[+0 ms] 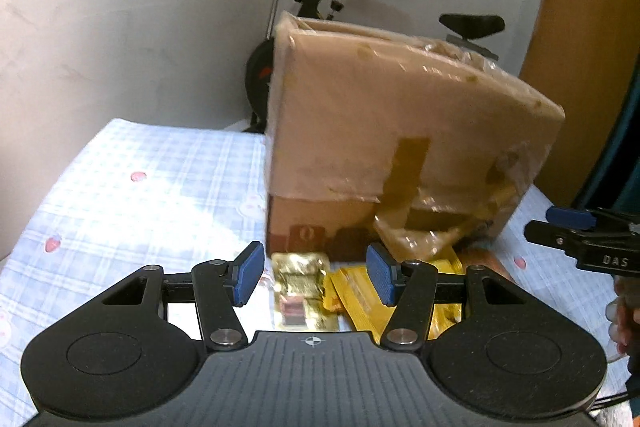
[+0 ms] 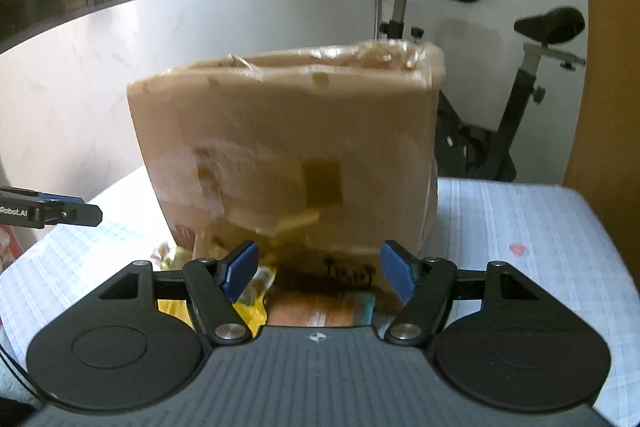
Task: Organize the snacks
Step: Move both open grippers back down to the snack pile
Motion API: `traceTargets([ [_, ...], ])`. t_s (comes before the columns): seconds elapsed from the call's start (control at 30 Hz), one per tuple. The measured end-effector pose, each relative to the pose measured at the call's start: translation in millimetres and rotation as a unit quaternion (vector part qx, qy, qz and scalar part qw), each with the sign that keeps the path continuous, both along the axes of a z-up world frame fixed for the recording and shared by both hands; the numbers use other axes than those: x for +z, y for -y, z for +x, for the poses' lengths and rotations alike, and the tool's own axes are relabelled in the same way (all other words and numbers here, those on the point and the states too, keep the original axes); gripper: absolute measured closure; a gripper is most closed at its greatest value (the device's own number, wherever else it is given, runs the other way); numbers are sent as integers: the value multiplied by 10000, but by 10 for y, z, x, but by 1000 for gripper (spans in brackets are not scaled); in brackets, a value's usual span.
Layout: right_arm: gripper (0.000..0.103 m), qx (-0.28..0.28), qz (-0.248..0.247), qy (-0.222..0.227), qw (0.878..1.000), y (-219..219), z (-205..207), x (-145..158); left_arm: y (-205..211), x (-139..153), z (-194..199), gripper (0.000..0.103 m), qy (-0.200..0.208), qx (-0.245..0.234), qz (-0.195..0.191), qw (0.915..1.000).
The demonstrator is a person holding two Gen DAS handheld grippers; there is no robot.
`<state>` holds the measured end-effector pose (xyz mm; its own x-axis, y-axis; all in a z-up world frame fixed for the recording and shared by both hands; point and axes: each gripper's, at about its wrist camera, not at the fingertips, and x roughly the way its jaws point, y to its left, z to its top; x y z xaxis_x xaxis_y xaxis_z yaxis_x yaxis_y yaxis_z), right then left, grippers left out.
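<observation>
Snack packets [image 1: 360,291], gold and yellow foil, lie loose on the checked bedsheet [image 1: 132,195] at the foot of a tape-wrapped cardboard box [image 1: 400,131]; none looks sorted yet, so nearly all the work seems left. Left tool [image 1: 316,275] and right tool [image 2: 318,269] both hang over them, jaws apart and empty. Readable writing: "DAS" and "Robot.AI" on the tools; a black scrawl on the box is illegible.

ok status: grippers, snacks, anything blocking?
Left gripper and right gripper both open, empty. Snack packets lying on the checked cloth at the foot of the cardboard box. Box stands close behind the packets; nothing else in the way.
</observation>
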<state>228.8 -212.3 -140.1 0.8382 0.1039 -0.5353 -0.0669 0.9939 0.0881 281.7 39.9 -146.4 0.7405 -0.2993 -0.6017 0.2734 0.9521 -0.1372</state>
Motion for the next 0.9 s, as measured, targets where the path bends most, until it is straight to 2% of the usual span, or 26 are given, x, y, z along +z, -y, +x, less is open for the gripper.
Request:
traceTargets([
  [0.2,32,-18,98,-197,9998,13,-17,-145,148,-120,-19,42,-172,-190,-4,9997],
  [0.5,32,-112,-9,-520,9986,41,-12,-382,557,-258,139,25,-485,-493,-178,9974],
  [0.7,32,-235,5,-648,9976,110,12,-476,918,-445,288,23,-687,-661,84,9954],
  [0.77,32,-252,34,-672,9974,132,12,-499,961,-523,319,15,-749,-625,162,9951],
  [0.9,32,-274,58,-715,9970,157,30,-527,941,-664,337,7,-746,-564,163,9955],
])
